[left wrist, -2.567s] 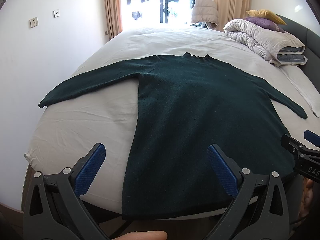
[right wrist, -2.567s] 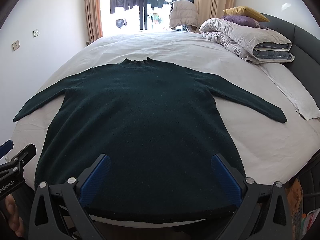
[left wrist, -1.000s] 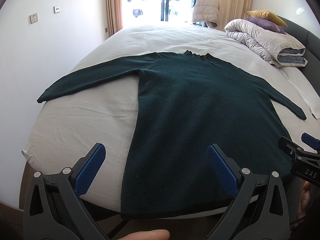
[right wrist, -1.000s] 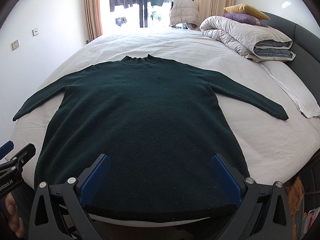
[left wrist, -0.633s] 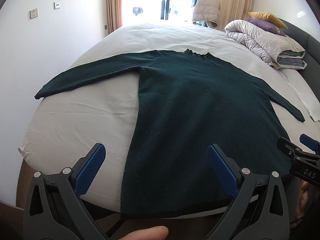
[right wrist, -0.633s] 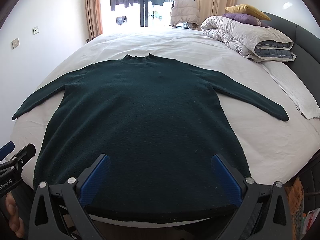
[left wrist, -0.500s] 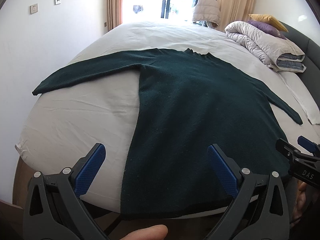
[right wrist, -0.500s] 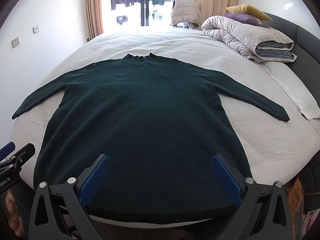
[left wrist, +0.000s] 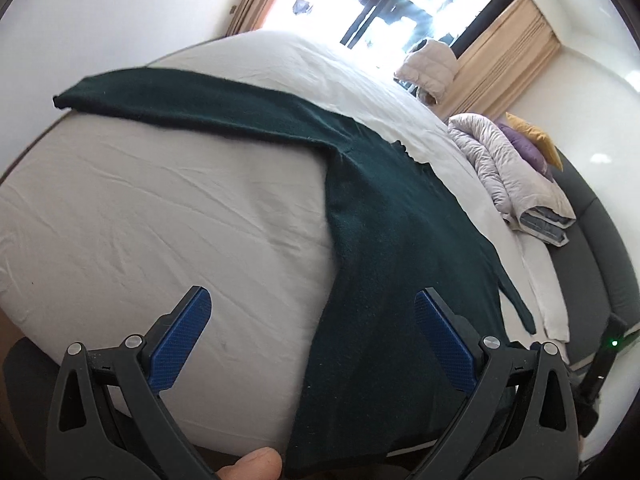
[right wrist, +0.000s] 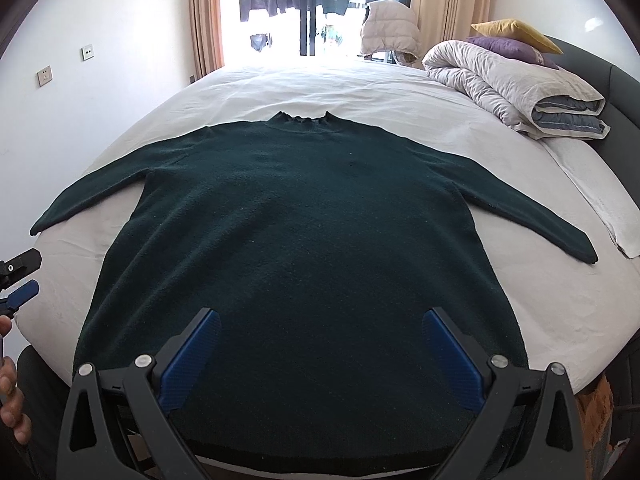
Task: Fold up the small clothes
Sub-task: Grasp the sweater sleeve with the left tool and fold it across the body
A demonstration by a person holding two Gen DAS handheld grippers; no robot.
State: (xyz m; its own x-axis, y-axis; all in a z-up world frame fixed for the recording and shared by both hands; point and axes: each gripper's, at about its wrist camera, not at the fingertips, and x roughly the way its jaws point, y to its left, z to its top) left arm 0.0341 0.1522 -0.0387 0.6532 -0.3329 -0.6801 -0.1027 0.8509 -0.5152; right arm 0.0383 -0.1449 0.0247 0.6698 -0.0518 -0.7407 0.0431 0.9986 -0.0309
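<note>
Dark green knitted long-sleeved sweater (right wrist: pixel 304 232) lies flat on the white-sheeted bed (right wrist: pixel 320 84), front or back uppermost — which cannot be told. Its long axis runs from the hem, at the near bed edge, to the ribbed collar (right wrist: pixel 302 118), which points toward the bright window (right wrist: pixel 308 4). Both sleeves are spread outward to the sides, cuffs angled slightly back toward the near edge. Right gripper (right wrist: pixel 320 340), black with blue pads, hovers over the hem with its jaws spread wide, grasping nothing. Left gripper (left wrist: pixel 312 324), tilted, is likewise released; it straddles the sweater's left side seam, one pad over bare sheet. A folded pale quilt (right wrist: pixel 516 84) sits at the far right of the bed. No readable writing appears.
</note>
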